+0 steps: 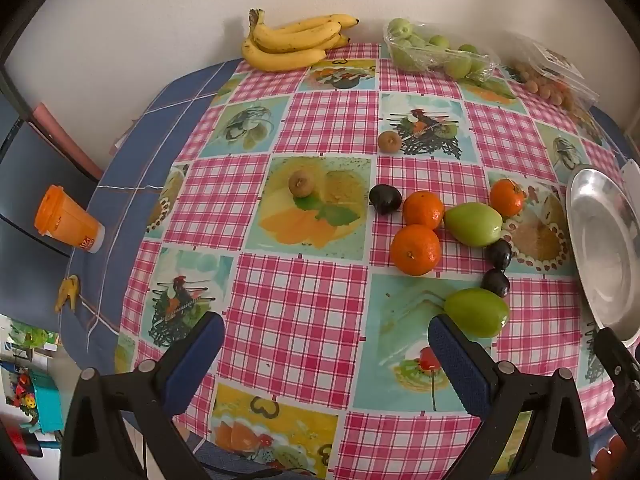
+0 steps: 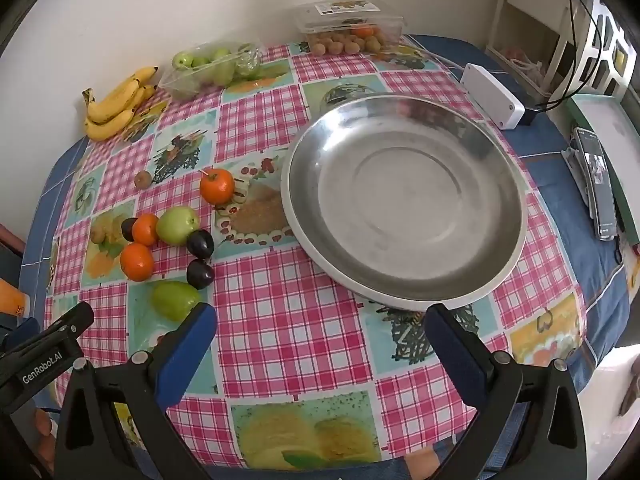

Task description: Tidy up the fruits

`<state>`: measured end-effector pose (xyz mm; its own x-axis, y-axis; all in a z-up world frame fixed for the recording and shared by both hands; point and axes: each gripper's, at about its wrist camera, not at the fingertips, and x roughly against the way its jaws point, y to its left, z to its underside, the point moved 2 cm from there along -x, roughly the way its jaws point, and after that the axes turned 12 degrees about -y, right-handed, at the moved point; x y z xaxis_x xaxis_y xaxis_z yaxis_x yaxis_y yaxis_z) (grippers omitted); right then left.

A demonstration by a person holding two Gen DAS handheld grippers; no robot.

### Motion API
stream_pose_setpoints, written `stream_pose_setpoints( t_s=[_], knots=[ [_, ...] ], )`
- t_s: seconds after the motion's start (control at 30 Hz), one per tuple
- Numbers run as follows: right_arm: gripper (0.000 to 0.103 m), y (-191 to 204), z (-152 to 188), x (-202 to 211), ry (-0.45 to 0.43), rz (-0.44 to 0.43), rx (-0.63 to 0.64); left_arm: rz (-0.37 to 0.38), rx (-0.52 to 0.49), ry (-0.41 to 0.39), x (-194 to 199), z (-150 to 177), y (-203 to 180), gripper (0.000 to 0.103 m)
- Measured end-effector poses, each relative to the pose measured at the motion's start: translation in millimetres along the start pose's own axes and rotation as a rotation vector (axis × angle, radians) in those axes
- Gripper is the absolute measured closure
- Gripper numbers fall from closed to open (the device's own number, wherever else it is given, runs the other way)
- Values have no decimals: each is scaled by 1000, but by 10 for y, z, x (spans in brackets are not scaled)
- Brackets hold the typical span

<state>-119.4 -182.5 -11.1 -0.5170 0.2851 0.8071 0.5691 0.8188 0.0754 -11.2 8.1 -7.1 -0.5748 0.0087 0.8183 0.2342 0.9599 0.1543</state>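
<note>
Loose fruit lies on the checked tablecloth: three oranges (image 1: 416, 250) (image 2: 137, 262), two green fruits (image 1: 476, 312) (image 2: 175, 300), three dark plums (image 1: 496, 282) (image 2: 199, 273) and two small brown fruits (image 1: 301, 184). An empty steel bowl (image 2: 404, 200) (image 1: 600, 240) stands to their right. My left gripper (image 1: 326, 340) hovers open over the cloth, its right finger just beside the near green fruit. My right gripper (image 2: 320, 328) is open too, in front of the bowl, with nothing between its fingers.
Bananas (image 1: 296, 42) (image 2: 116, 104), a clear tray of green fruit (image 1: 436, 50) (image 2: 212, 68) and a clear box of small brown fruit (image 2: 348, 28) line the far wall. An orange cup (image 1: 66, 220) stands left. A white box (image 2: 492, 96) and a phone (image 2: 598, 184) lie right.
</note>
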Motion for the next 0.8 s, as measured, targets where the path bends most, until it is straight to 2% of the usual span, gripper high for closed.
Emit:
stream_pose_setpoints(
  t_s=[0.8],
  knots=[
    [0, 11, -16, 15, -2, 2, 9, 3, 2, 1, 4, -2, -11, 0]
  ],
)
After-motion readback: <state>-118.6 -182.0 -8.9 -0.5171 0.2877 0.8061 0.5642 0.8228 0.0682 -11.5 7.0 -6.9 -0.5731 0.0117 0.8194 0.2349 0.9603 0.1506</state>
